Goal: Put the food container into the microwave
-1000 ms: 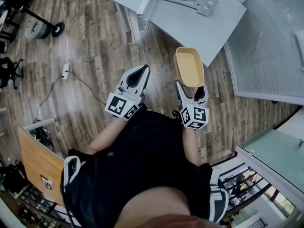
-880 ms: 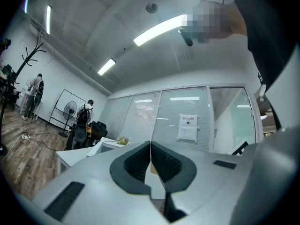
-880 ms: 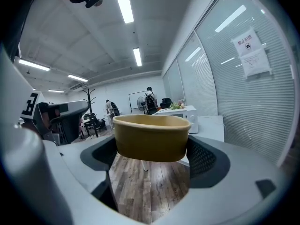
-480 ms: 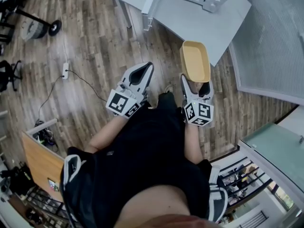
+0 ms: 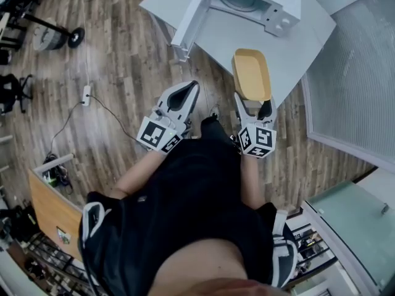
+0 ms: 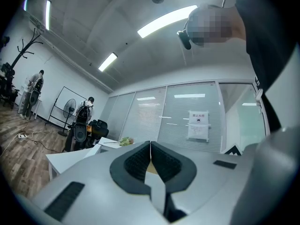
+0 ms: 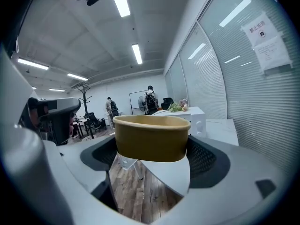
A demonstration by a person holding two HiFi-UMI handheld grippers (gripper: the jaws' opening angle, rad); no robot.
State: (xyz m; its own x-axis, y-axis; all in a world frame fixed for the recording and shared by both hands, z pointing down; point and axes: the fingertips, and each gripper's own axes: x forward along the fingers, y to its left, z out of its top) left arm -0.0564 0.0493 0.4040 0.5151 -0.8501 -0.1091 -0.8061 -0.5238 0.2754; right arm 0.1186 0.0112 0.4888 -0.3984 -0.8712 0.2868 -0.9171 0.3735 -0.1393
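A tan, empty food container [image 5: 251, 74] [image 7: 152, 137] is held out over the near edge of the white table [image 5: 296, 48], with my right gripper [image 5: 253, 107] [image 7: 152, 146] shut on its near end. The white microwave [image 5: 253, 0] stands at the far side of that table, its door [image 5: 187, 15] swung open to the left and the turntable visible inside; it also shows small behind the container in the right gripper view [image 7: 199, 117]. My left gripper [image 5: 183, 95] [image 6: 150, 165] is shut and empty, held over the wooden floor left of the table.
Wooden floor [image 5: 123, 73] with a power strip and cable [image 5: 86, 94] lies to the left. A wheeled stand [image 5: 55, 36] sits far left. A ribbed glass partition [image 5: 358, 73] runs along the right. People and chairs stand far off in both gripper views.
The table and microwave have come nearer and lower in the head view. The container now hangs over the table's near edge instead of the floor. Both grippers stay shut.
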